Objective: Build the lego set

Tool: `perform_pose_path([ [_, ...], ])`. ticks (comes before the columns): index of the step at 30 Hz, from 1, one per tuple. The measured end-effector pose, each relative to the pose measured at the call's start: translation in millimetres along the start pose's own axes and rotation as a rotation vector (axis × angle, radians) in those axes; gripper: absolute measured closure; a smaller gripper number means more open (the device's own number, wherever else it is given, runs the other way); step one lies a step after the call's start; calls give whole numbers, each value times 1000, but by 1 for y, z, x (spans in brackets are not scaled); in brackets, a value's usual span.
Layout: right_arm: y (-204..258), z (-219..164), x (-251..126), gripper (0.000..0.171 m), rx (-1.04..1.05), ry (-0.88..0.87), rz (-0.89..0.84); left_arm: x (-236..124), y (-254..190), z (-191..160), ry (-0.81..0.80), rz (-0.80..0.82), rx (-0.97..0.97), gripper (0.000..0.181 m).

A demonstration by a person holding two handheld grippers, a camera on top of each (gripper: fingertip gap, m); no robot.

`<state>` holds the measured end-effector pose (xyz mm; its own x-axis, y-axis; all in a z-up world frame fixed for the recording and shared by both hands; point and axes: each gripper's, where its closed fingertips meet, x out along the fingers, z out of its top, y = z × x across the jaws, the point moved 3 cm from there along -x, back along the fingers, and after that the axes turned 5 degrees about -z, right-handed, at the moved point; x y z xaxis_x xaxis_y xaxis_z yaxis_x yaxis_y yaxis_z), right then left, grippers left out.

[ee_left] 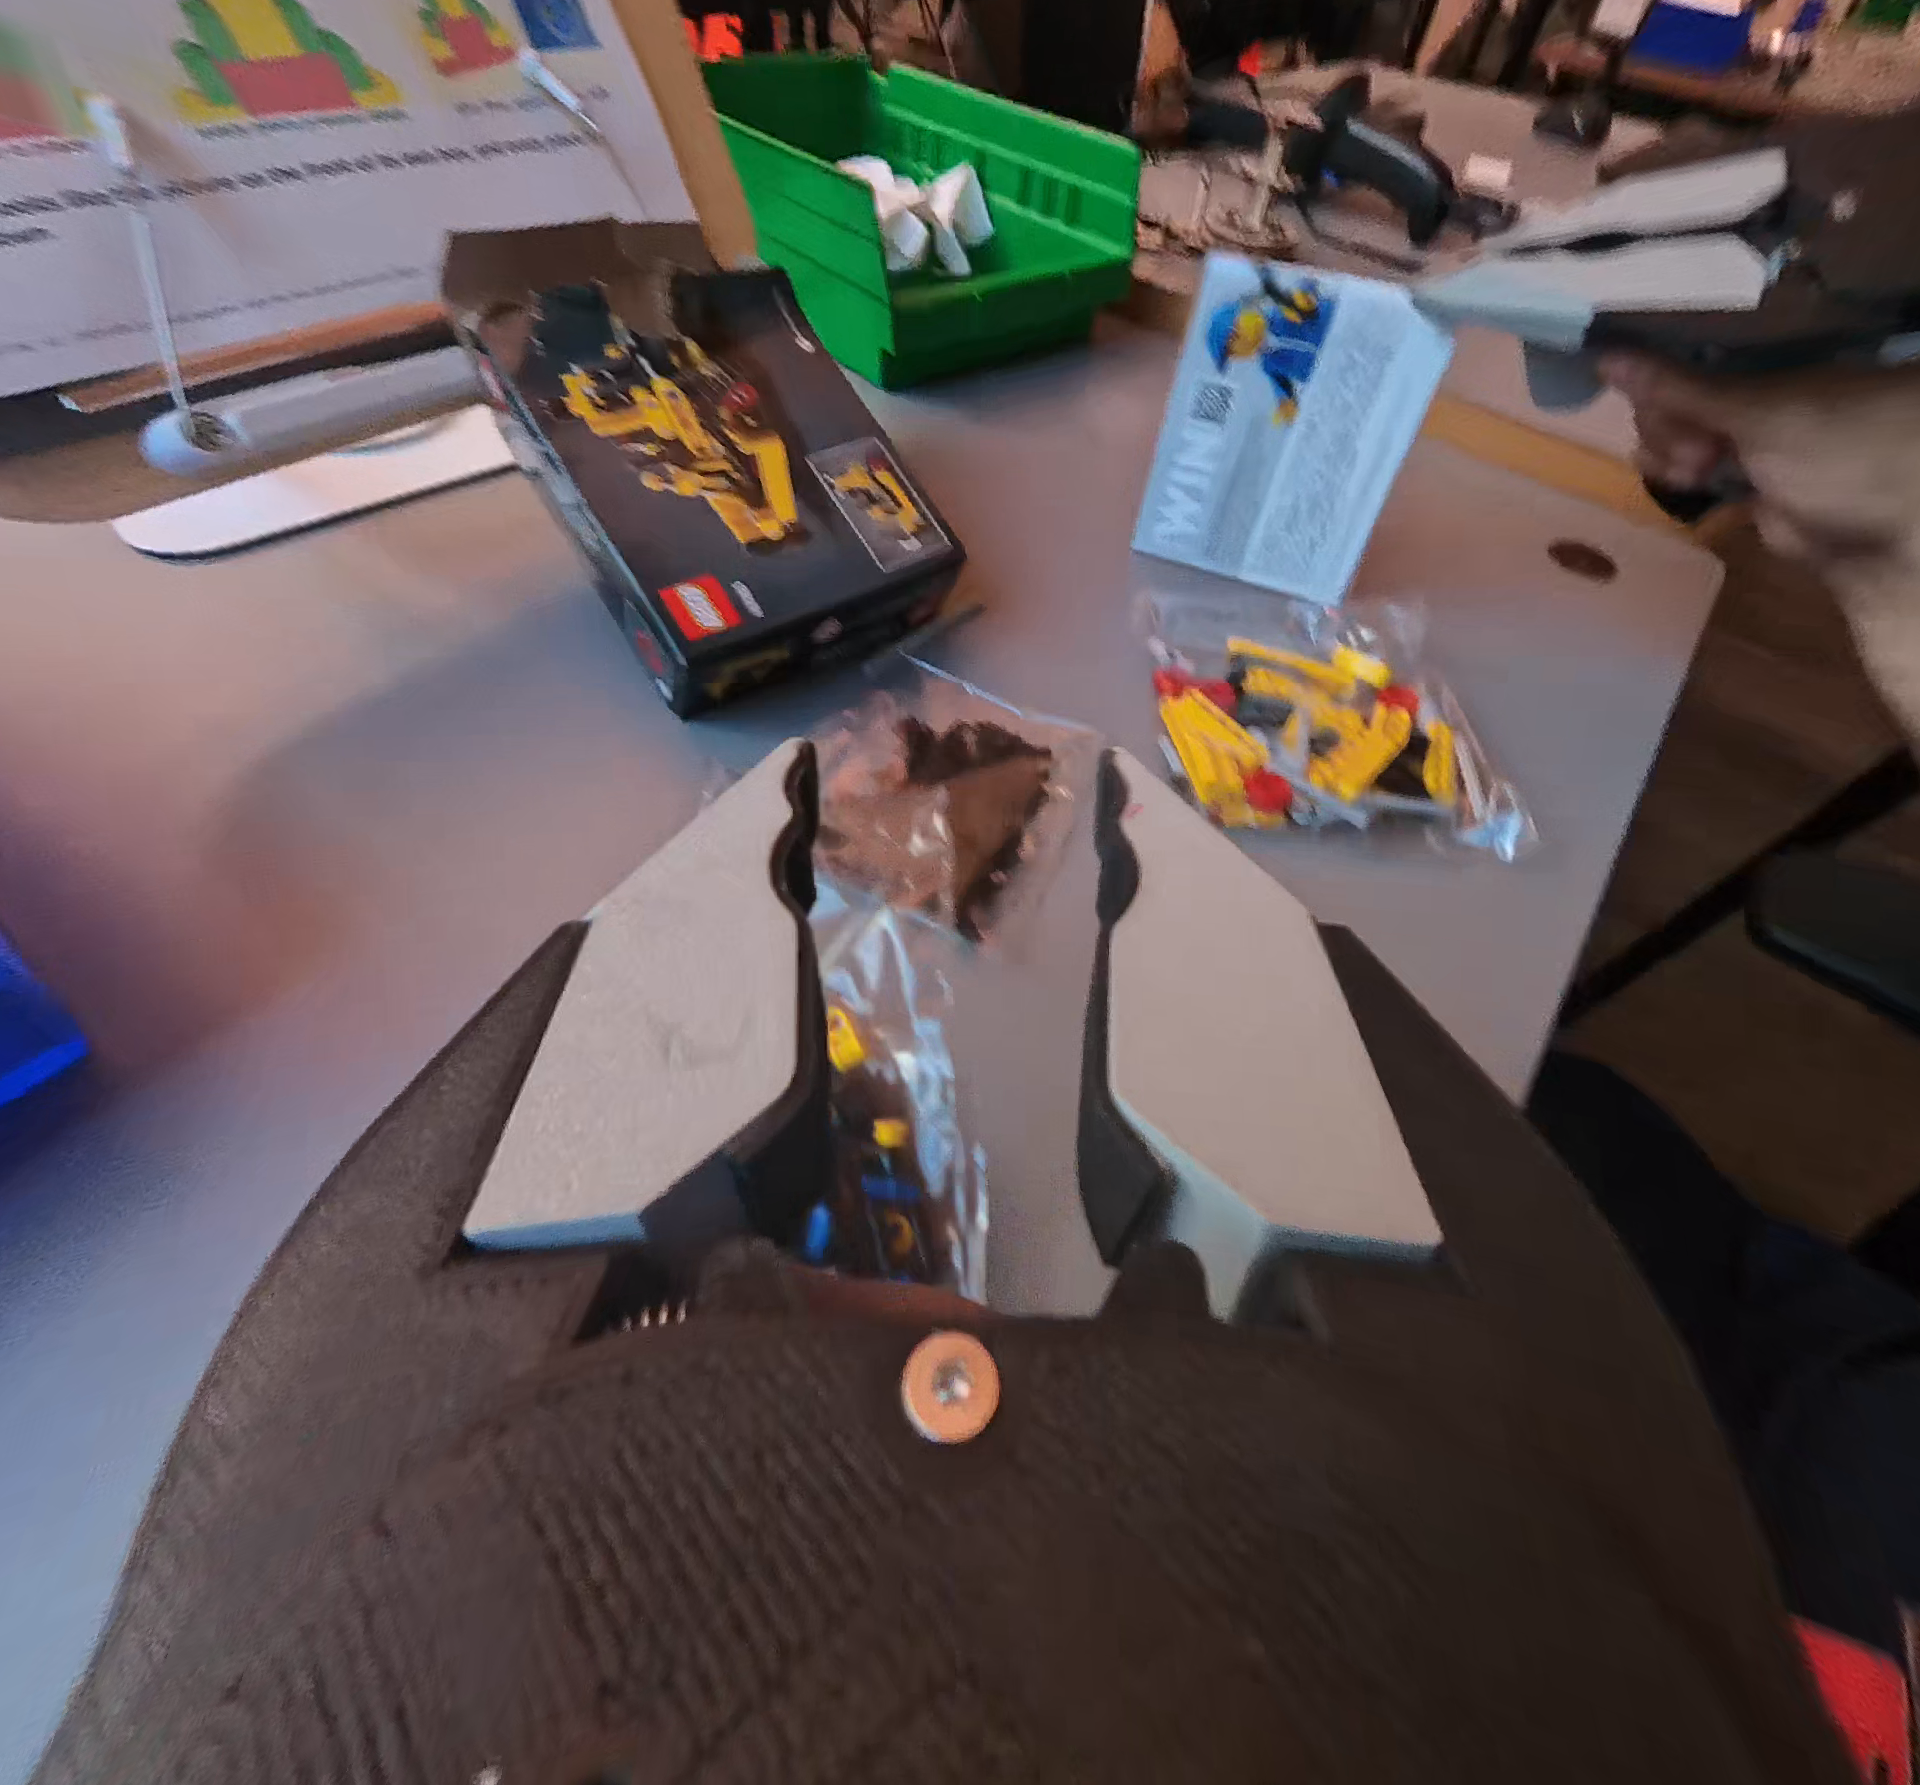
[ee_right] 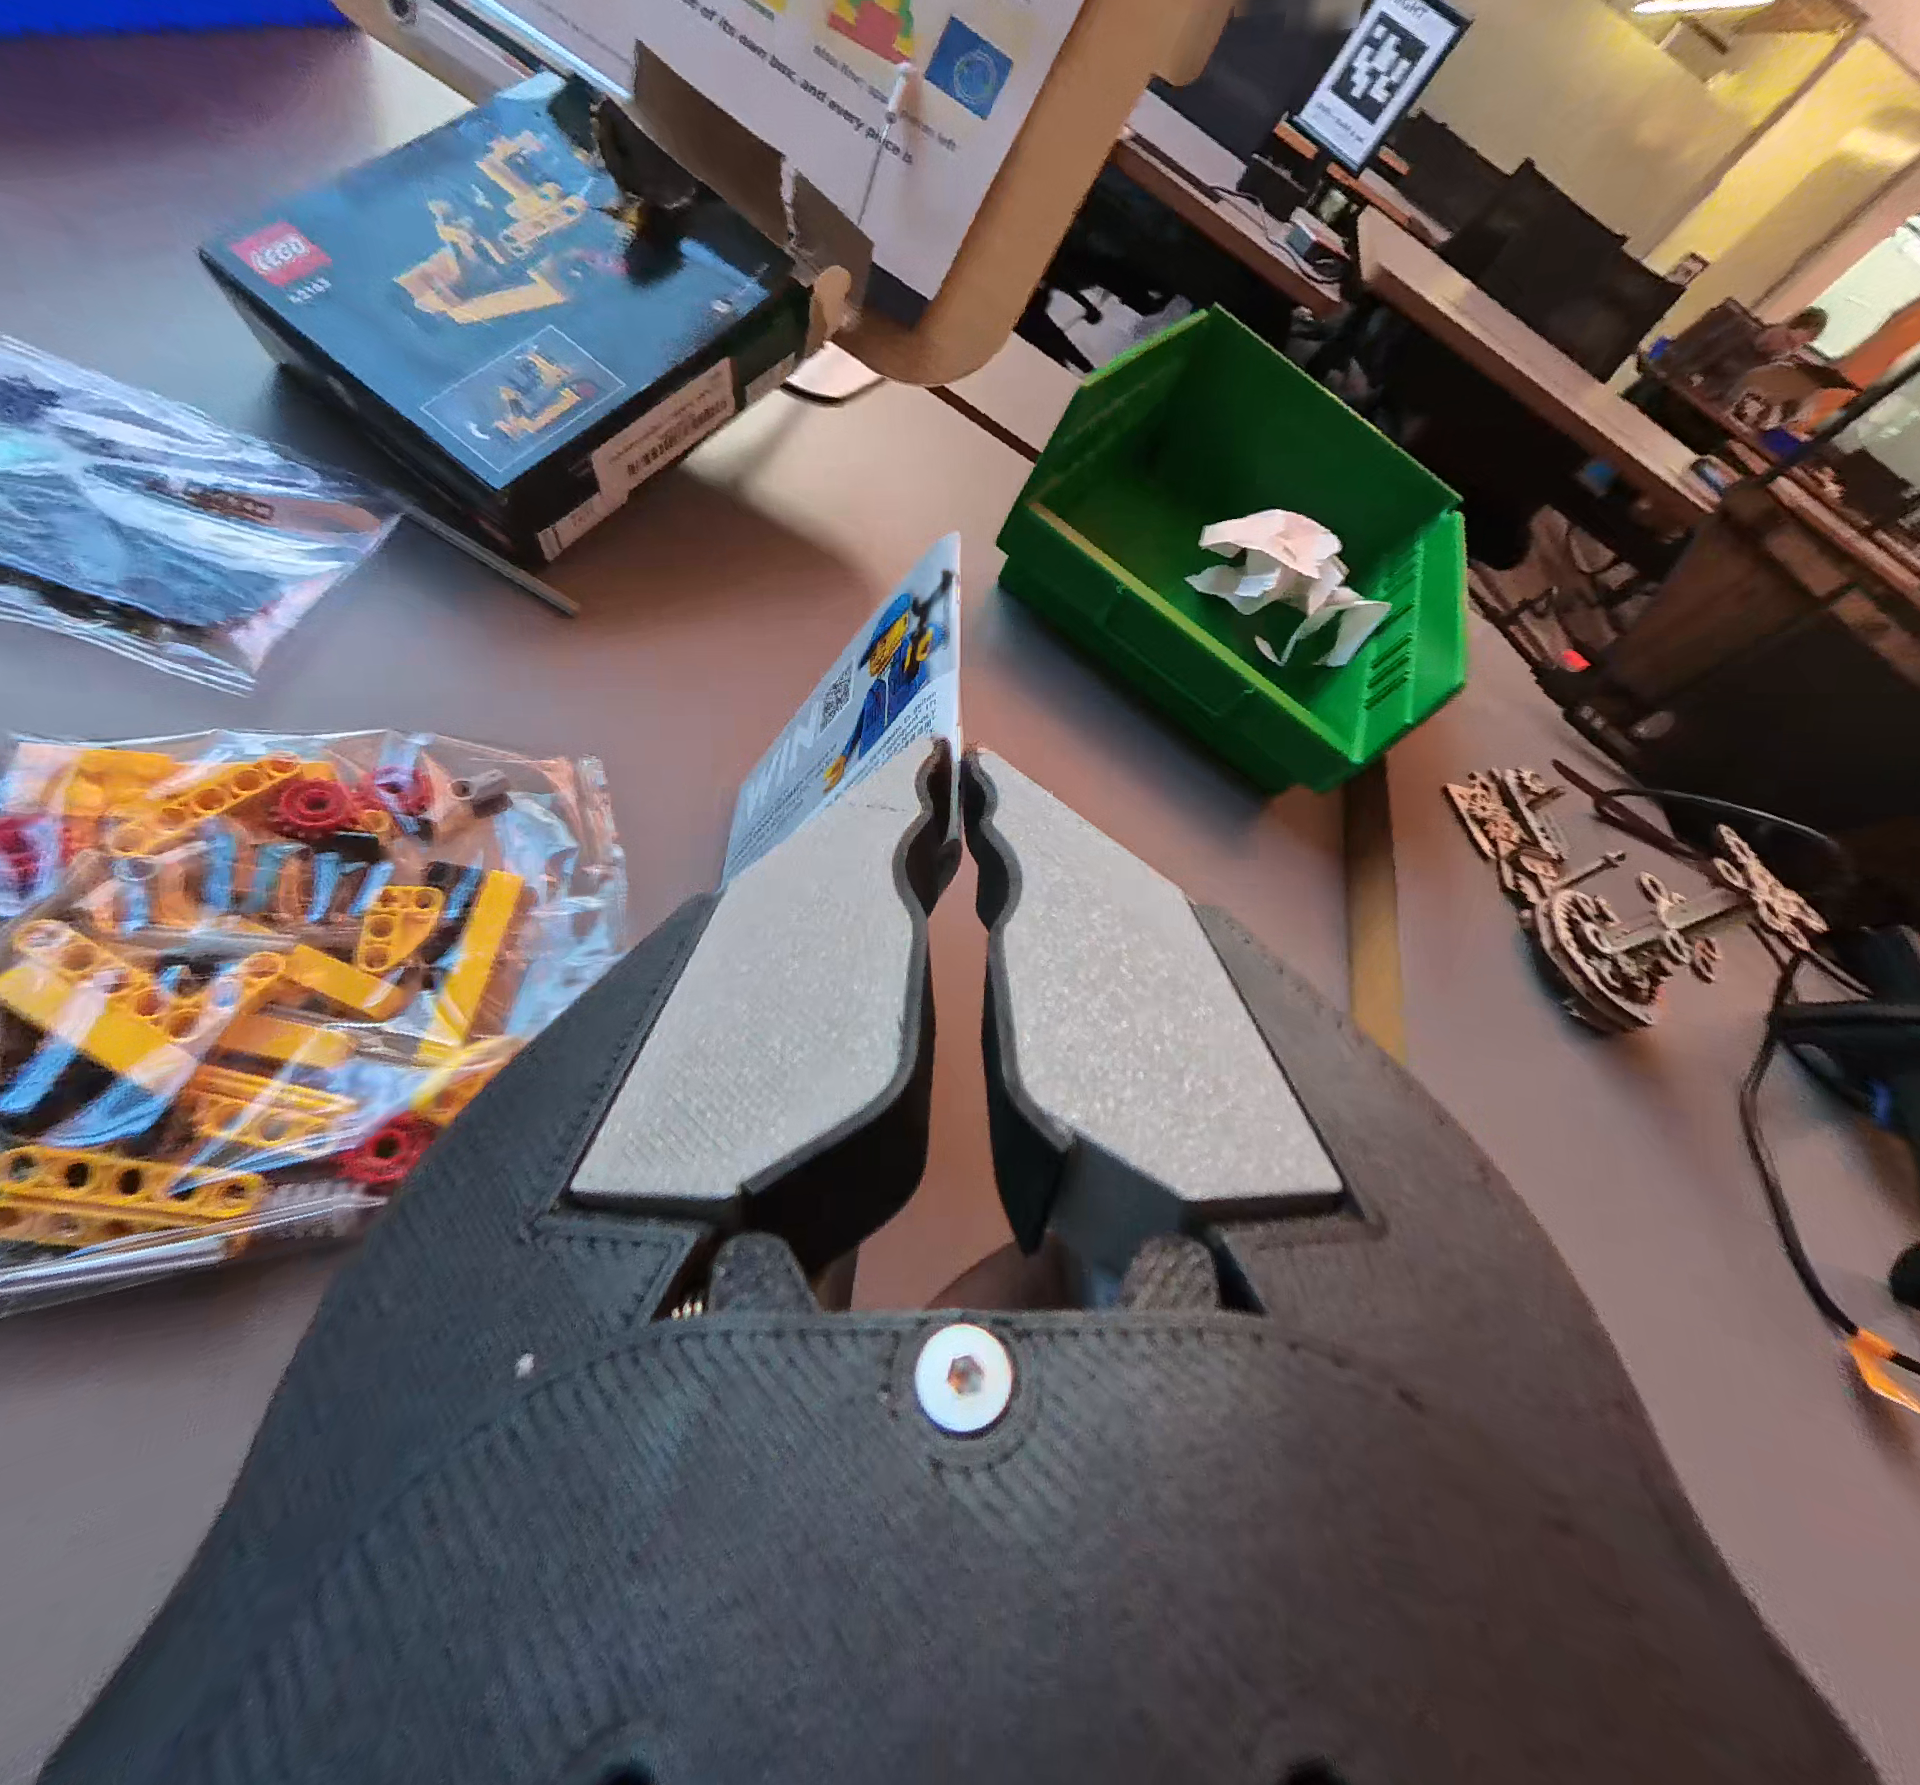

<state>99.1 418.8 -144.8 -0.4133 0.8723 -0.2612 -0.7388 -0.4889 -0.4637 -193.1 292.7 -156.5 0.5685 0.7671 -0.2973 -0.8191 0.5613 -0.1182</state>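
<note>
Grey tabletop: carries all items listed; a tan strip runs along its far edge in the right wrist view.
Instruction board: printed sheet on a brown backing, standing upright at the back of the table, overhanging the box's far end.
Green bin: plastic, open-topped, beside the board's right edge; crumpled white paper lies inside.
Lego box: black with a yellow vehicle pictured, lying flat in front of the board, flap end open towards it.
Yellow parts bag: clear plastic, filled with yellow beams and red gears, flat on the table just left of the right gripper.
Dark parts bag: clear plastic with mostly black pieces, lying near the box's front corner; it extends under and between the left gripper's fingers. Contact with either finger cannot be confirmed, the frame being blurred.
Leaflet: white and blue folded paper, lifted off the table, standing between the box and the bin.
Wooden gear model: on the table right of the bin, with black cables nearby.
Left gripper: fingers spread wide apart above the dark bag, clamping nothing.
Right gripper: tips pressed together, pinching the leaflet's lower edge.
</note>
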Motion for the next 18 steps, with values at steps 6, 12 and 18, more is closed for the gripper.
perform_pose_path([
  [6, -12, -9, 8, 171, -248, 47, -173, 51, 66, 23, -21, -52, -148, 113],
  [12, 44, -18, 28, 171, -231, 73, 152, 111, 111, 35, 136, -234, -250, 96],
  [18, 35, -10, 22, 171, -137, 23, 293, 143, 150, 27, 224, -354, -371, 97],
])
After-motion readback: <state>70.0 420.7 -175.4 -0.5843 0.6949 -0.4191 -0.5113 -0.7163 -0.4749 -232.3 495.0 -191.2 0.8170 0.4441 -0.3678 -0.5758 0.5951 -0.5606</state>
